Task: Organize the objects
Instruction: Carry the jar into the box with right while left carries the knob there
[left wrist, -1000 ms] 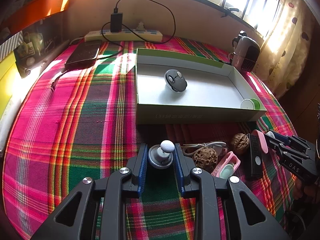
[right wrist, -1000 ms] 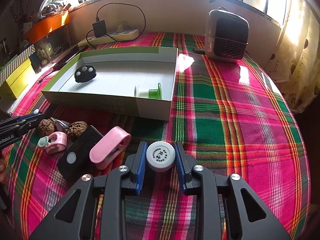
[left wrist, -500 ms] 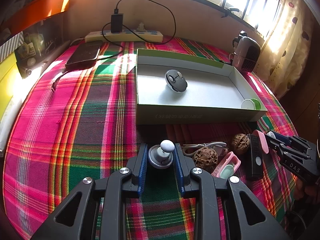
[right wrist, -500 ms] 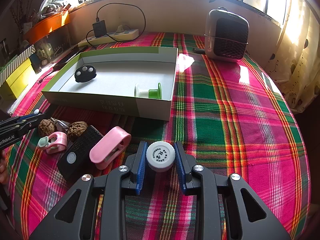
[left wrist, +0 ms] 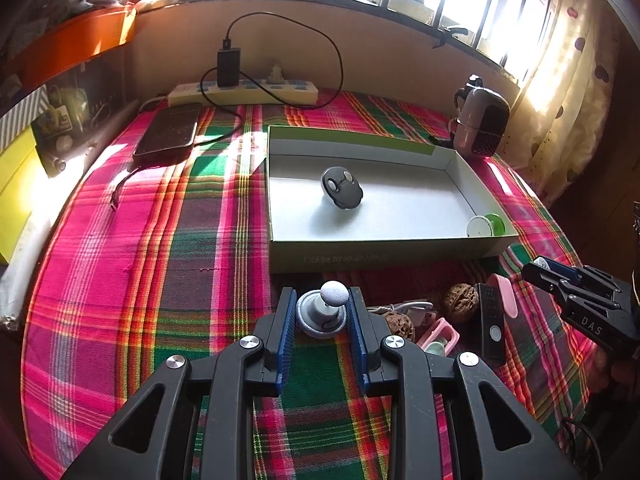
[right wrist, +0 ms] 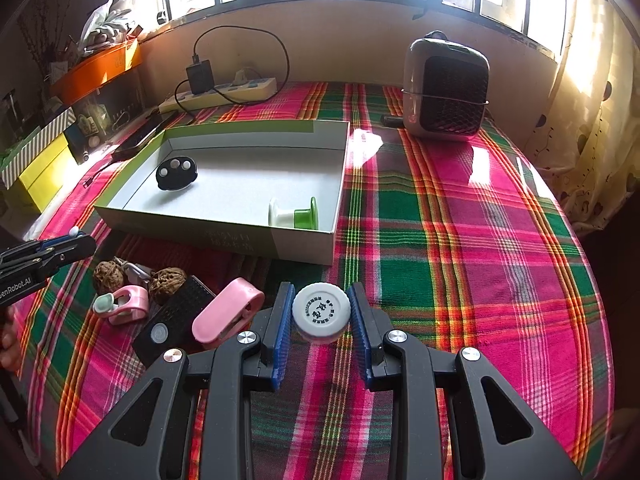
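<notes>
My left gripper [left wrist: 321,312] is shut on a grey knob with a white ball top [left wrist: 323,311], held just in front of the green-and-white box [left wrist: 384,249]. My right gripper [right wrist: 321,312] is shut on a white round bottle cap [right wrist: 321,311], low over the plaid cloth. In the box lie a black remote [left wrist: 341,187] and a green-and-white spool [left wrist: 485,225]. Between the grippers lie two walnuts [right wrist: 108,276], a pink clip [right wrist: 228,314], a black speaker-like bar [right wrist: 172,326] and a small pink holder [right wrist: 127,304].
A space heater [right wrist: 446,90] stands at the back right. A power strip [left wrist: 244,94] with a charger and a dark power bank [left wrist: 170,132] lie at the back left. Yellow boxes and an orange shelf line the left side.
The left gripper has lifted slightly with the knob. The right gripper stays where it was with the cap.
</notes>
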The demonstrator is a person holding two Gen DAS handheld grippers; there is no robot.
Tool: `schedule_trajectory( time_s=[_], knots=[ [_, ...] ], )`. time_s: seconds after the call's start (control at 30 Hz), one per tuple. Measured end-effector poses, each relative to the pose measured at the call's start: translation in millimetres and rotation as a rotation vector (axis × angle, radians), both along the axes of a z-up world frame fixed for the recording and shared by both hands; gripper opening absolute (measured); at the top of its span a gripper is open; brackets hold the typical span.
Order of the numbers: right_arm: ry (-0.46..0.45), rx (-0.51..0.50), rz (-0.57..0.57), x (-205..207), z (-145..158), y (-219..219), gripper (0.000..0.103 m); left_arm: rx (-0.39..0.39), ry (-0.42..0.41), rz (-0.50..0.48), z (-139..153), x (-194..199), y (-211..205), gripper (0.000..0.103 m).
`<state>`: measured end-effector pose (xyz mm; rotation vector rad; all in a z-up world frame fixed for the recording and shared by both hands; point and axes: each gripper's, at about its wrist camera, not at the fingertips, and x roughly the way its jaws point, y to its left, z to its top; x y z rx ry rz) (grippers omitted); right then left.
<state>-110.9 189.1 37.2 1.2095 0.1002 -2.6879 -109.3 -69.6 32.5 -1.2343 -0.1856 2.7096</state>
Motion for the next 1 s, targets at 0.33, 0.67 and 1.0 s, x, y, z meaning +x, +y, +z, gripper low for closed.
schedule_trajectory(
  time_s=[0.33,0.67,1.0],
  knots=[
    [0.064,-0.012,0.067,-30.7,36.5,-11.6,0.029,-0.006,0.025,-0.025,17.5,-23.3,9.5,0.023],
    [0.031,-0.030,0.155,-90.2,37.1,-44.8,0.029,-0.028,0.009,-0.031,11.4,-50.6,20.6,0.023],
    [-0.073,-0.011,0.210,-140.8,7.9,-76.1,0.029,-0.047,-0.034,-0.032,-3.4,-70.5,27.4,0.023]
  ],
)
